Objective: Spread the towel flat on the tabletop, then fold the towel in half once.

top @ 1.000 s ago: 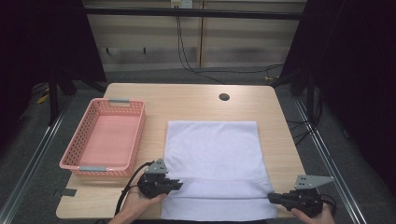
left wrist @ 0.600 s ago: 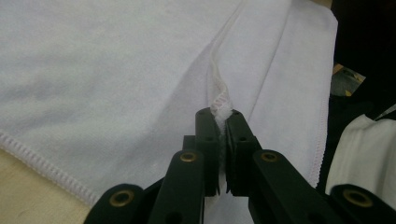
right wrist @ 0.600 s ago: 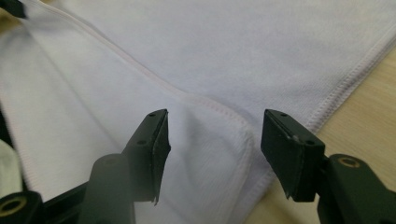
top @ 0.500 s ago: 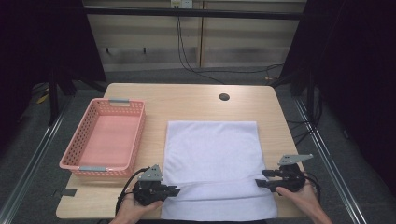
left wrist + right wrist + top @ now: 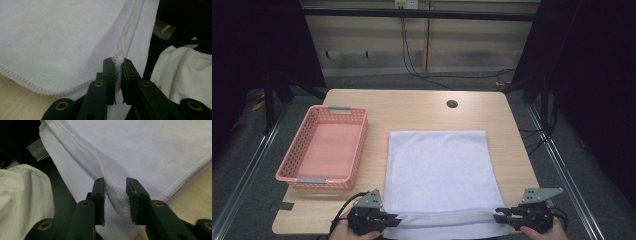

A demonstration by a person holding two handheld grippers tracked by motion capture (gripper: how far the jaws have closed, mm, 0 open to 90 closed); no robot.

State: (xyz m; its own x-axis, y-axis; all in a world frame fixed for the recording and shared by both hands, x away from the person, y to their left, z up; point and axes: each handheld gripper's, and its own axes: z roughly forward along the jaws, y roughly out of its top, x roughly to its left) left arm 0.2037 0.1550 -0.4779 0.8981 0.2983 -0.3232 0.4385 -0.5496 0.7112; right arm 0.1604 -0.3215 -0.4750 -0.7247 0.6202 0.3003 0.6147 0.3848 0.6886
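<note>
Pinching the towel (image 5: 439,175) at the desk's near edge, left gripper (image 5: 118,65) clamps its hem; right gripper (image 5: 115,185), closing, should squeeze firmly before lifting evenly.

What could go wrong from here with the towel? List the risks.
1. The right gripper has just been closing, yet its jaws still stand apart around the towel fold; a lift now could leave that corner behind.
2. The left gripper pinches only a thin hem, which might slip out under tension.
3. The near edge hangs over the table front, so a dropped corner may slide off.
</note>
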